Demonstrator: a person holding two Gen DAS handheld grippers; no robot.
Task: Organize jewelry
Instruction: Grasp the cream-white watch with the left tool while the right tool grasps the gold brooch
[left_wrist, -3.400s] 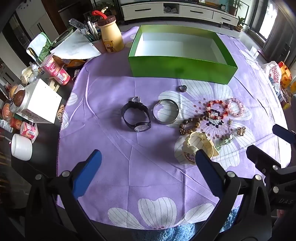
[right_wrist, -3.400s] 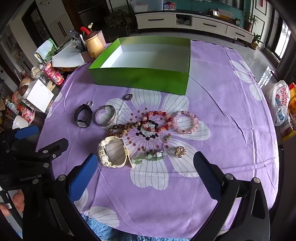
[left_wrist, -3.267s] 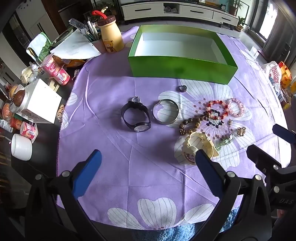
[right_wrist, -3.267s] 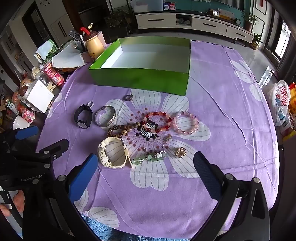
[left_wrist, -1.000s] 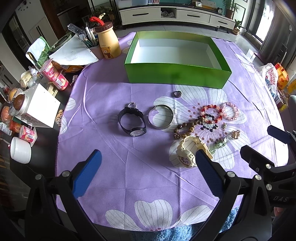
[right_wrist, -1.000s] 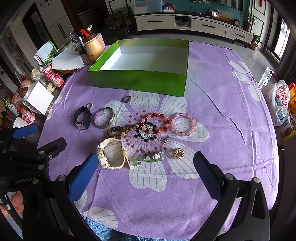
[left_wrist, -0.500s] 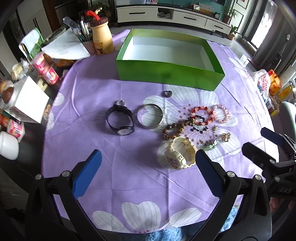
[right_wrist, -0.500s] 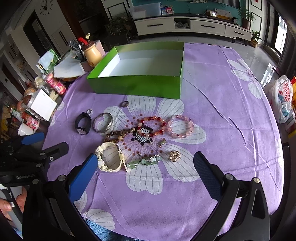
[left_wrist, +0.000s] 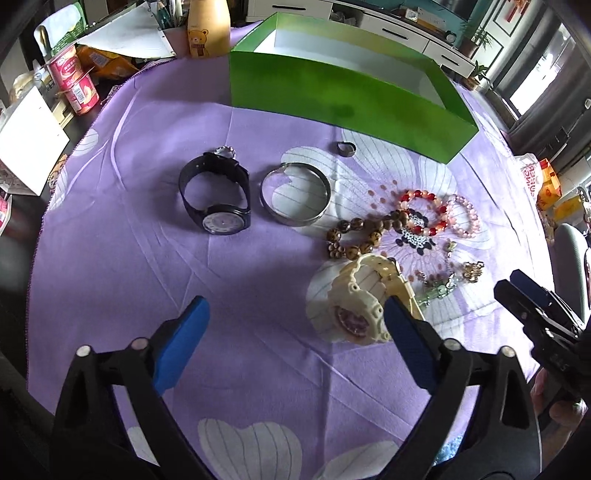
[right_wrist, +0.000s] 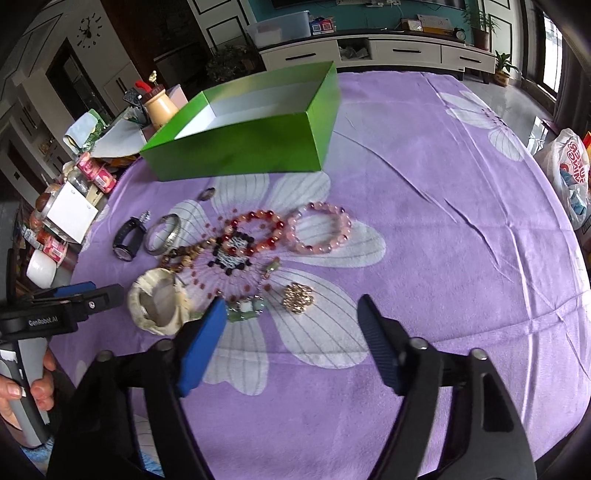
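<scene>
Purple cloth (right_wrist: 424, 192) printed with white flowers covers the desk; the jewelry lies loose on it in front of an open green box (right_wrist: 236, 147), whose white inside shows nothing in it; nearest the box is a small ring (left_wrist: 346, 148), then a black watch (left_wrist: 216, 195) just beside a silver bangle (left_wrist: 295, 199); to their right a string of brown wooden beads (left_wrist: 354, 236) touches a red bead bracelet (right_wrist: 255, 230), which lies next to a pink bead bracelet (right_wrist: 319, 230); closer to the viewer sit a cream watch (left_wrist: 360, 302), a green jade piece (right_wrist: 245, 308) and a gold brooch (right_wrist: 298, 293).

The left gripper (left_wrist: 295, 321) hangs low over bare cloth, its blue fingers (left_wrist: 181, 339) wide apart after closing a little just now, nothing between them; its right finger overlaps the cream watch in the view, and I cannot tell whether it touches; the right gripper (right_wrist: 291, 321) has just been narrowing to a middling gap, with only cloth between the fingers (right_wrist: 201, 343), the gold brooch just beyond their tips; a hand (right_wrist: 26, 391) grips the left gripper's handle at the desk's edge.

Cups, a white box and a bear-printed bottle (left_wrist: 208, 27) crowd the far left.
</scene>
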